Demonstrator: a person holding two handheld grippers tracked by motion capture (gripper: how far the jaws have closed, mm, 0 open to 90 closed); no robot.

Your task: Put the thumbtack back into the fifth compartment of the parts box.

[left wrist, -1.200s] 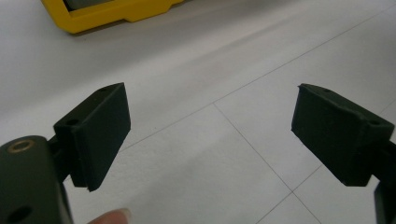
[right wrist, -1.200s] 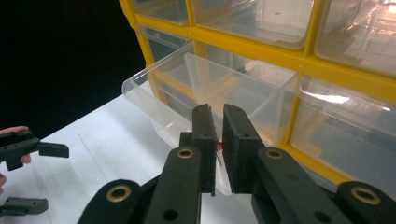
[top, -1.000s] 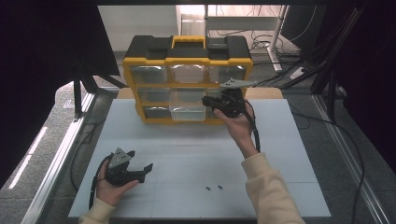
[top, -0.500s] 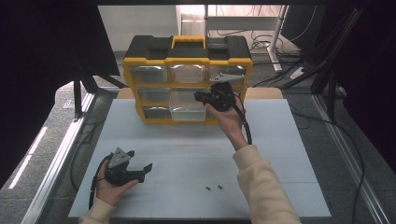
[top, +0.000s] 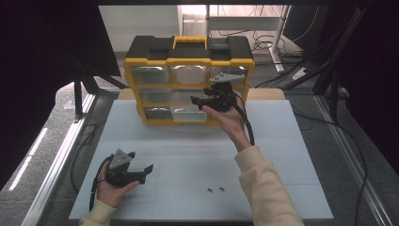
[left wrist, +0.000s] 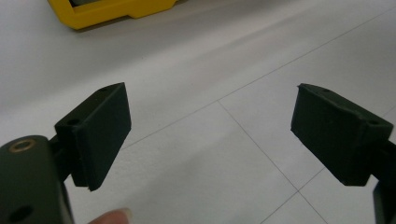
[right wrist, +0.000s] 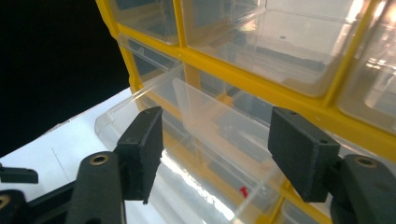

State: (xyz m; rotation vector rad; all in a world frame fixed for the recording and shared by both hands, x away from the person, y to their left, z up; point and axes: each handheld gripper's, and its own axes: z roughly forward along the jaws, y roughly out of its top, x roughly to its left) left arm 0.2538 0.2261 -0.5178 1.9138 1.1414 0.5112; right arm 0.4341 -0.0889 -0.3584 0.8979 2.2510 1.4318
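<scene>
clear drawer [top: 188,109] sticks out of the yellow organizer [top: 188,80] at the table's [top: 282,155] back; right tongs [top: 200,100] have slid left to it, jaws apart around its rim. left tongs [top: 143,172] rest open, unmoved.

Clear plastic drawer [top: 189,107] sits pulled partway out of the yellow-and-black organizer [top: 188,56], middle column, lower row, front jutting twd the table's near side. Upright, see-through walls; a small red bit [right wrist: 243,190] lies inside.
</scene>
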